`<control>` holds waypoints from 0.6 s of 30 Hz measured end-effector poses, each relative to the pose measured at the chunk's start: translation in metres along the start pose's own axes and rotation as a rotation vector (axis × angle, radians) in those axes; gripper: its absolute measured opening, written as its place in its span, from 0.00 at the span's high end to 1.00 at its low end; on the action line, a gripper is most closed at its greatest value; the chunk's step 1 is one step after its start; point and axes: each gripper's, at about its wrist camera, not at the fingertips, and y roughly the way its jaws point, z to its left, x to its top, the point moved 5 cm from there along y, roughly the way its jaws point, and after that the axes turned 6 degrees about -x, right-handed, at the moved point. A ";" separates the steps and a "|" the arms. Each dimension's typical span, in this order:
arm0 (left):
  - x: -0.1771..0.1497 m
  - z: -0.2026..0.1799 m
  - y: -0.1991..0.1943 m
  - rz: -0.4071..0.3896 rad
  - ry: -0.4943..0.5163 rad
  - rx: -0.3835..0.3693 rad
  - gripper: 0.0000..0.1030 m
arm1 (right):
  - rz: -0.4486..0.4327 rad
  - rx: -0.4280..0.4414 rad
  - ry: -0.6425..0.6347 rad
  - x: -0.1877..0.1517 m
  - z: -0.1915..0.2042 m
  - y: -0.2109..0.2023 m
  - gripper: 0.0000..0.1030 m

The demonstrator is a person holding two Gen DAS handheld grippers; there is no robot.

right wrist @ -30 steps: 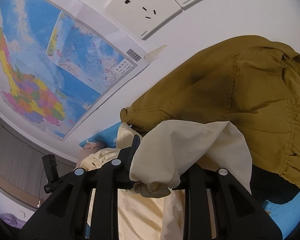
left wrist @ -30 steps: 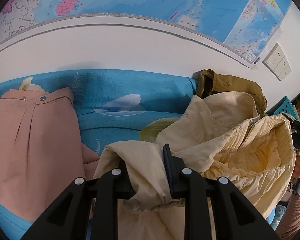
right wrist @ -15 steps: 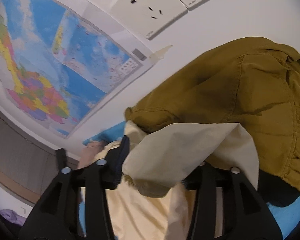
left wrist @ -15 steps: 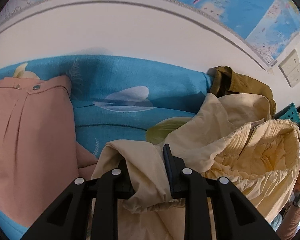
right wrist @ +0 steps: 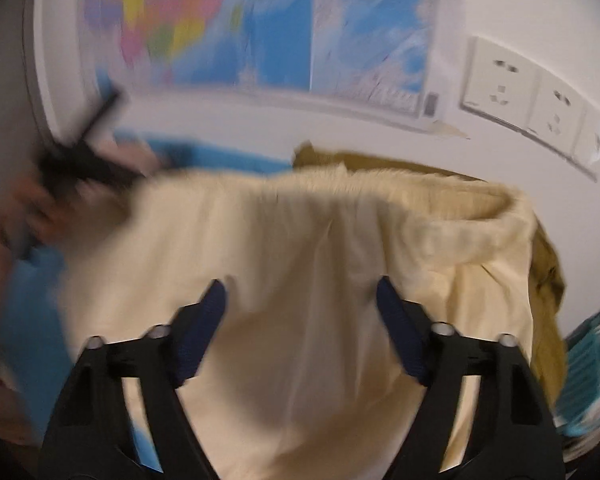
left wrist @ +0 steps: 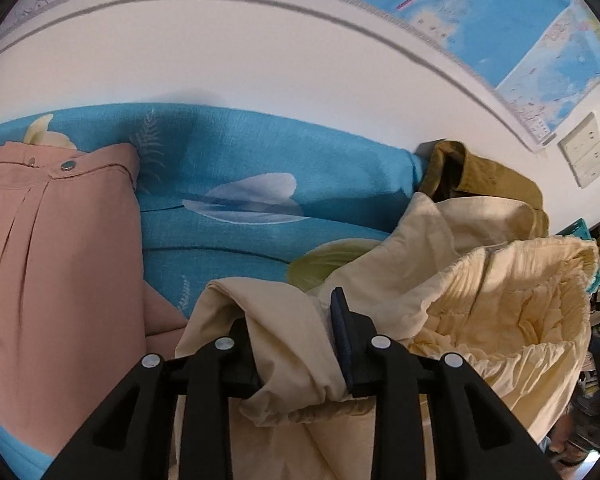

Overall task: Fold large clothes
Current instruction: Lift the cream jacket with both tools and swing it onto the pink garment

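1. My left gripper (left wrist: pixel 292 340) has a bunched fold of the cream trousers (left wrist: pixel 479 280) pinched between its pads. Its jaws have just been easing apart a little, with the cloth between them and pressed by both pads.
2. My right gripper (right wrist: pixel 301 320) stands wide, its jaws having just narrowed slightly. The cream cloth lies below the gap; neither pad presses it. That view is smeared.
3. The trousers sprawl over the right side of the blue bedsheet (left wrist: pixel 260 168), their gathered waistband towards its right edge.
4. The pink garment (left wrist: pixel 60 240) lies flat along the sheet's left edge.
5. Between the two, bare sheet runs back to the wall.
6. The mustard garment (left wrist: pixel 483 176) is heaped in the far right corner, touching the trousers.
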 end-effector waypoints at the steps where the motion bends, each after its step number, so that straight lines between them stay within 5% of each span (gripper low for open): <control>1: -0.002 -0.001 -0.005 -0.010 0.003 -0.009 0.68 | 0.022 -0.012 -0.012 -0.002 0.003 0.011 0.53; 3: -0.006 -0.002 -0.020 -0.040 0.004 -0.042 0.55 | 0.038 0.000 0.016 -0.003 -0.002 0.026 0.87; 7: -0.018 -0.008 -0.072 -0.180 0.052 -0.094 0.23 | -0.001 0.046 0.131 0.006 -0.025 0.022 0.98; 11: -0.043 -0.032 -0.108 -0.268 0.203 -0.174 0.23 | -0.084 0.032 0.171 0.025 -0.037 0.000 0.98; 15: -0.080 -0.075 -0.086 -0.205 0.382 -0.171 0.22 | -0.073 0.007 0.161 0.038 -0.029 0.015 0.98; 17: -0.092 -0.092 -0.056 -0.170 0.451 -0.078 0.33 | -0.036 -0.013 0.163 0.038 -0.027 0.039 0.98; 18: -0.094 -0.094 -0.044 -0.153 0.460 -0.044 0.46 | -0.017 -0.012 0.165 0.037 -0.027 0.048 0.98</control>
